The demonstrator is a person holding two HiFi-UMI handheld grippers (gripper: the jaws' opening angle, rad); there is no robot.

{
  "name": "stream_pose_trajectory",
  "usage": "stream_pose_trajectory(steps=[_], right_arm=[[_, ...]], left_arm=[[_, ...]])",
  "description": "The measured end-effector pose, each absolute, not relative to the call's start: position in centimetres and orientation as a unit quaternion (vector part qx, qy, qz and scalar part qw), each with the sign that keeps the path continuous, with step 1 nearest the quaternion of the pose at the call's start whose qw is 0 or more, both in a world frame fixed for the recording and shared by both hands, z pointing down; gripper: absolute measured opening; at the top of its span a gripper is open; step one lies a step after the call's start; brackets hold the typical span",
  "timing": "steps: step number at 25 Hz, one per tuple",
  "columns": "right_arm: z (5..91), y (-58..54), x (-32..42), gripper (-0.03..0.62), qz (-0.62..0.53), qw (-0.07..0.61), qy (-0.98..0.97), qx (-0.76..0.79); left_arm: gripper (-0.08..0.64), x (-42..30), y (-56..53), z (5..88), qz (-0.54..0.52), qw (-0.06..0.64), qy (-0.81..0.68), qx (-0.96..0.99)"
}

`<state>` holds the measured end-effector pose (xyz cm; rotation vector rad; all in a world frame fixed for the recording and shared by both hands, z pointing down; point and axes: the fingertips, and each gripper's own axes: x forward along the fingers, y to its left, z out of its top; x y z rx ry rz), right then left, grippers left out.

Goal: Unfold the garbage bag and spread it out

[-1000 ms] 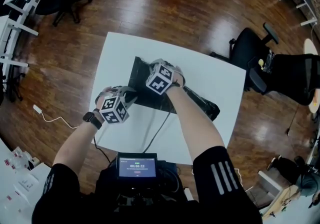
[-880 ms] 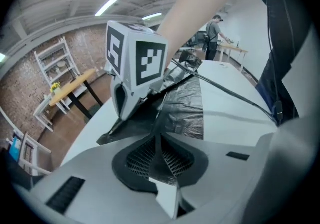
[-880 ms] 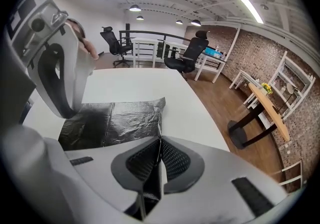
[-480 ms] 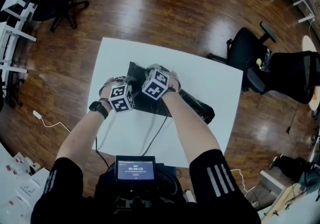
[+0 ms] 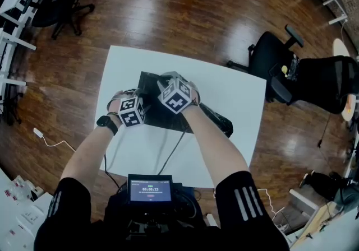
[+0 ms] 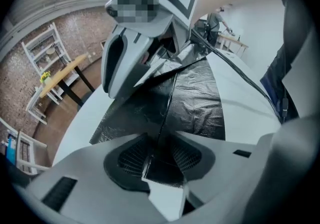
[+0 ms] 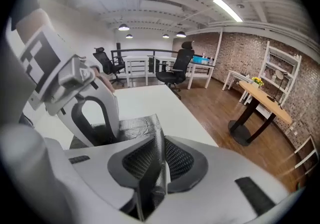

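A black garbage bag (image 5: 149, 83), still partly folded, lies in the middle of the white table (image 5: 235, 96). Both grippers hover over it side by side. In the left gripper view my left gripper (image 6: 161, 155) (image 5: 144, 102) stands open, with a raised crease of the bag (image 6: 200, 98) running between its pads and no pad pressing on it. My right gripper (image 7: 157, 163) (image 5: 163, 83) has its jaws opening, and a thin upright pleat of the black film (image 7: 132, 128) stands in the narrow gap between them. Each gripper sees the other close in front of it.
A dark bundle (image 5: 220, 124) lies on the table under the right forearm. A cable (image 5: 173, 152) runs over the table's near edge towards a small screen (image 5: 150, 188). A black office chair (image 5: 269, 59) stands to the right on the wooden floor, with desks at the far left.
My left gripper has moved from the bag's near left corner in towards the right gripper. The right gripper has stayed over the bag.
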<state>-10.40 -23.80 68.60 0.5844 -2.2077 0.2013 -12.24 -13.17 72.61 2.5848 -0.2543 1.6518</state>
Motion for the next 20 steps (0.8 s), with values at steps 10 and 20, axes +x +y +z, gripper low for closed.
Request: stream_pose_trajectory(steps=[10,20], right_arm=[[65.4,-20.3,-5.2,0.117,0.07,0.415,-0.873,0.246],[68.6,-14.9,1.2,0.118,0.053,0.501,-0.82,0.271]], left_arm=[[0.115,-12.0,-12.7,72.9,0.548,0.005,-0.067,0.834],[0.104,-12.0,-12.7,72.9,0.554,-0.007,-0.066,0.83]])
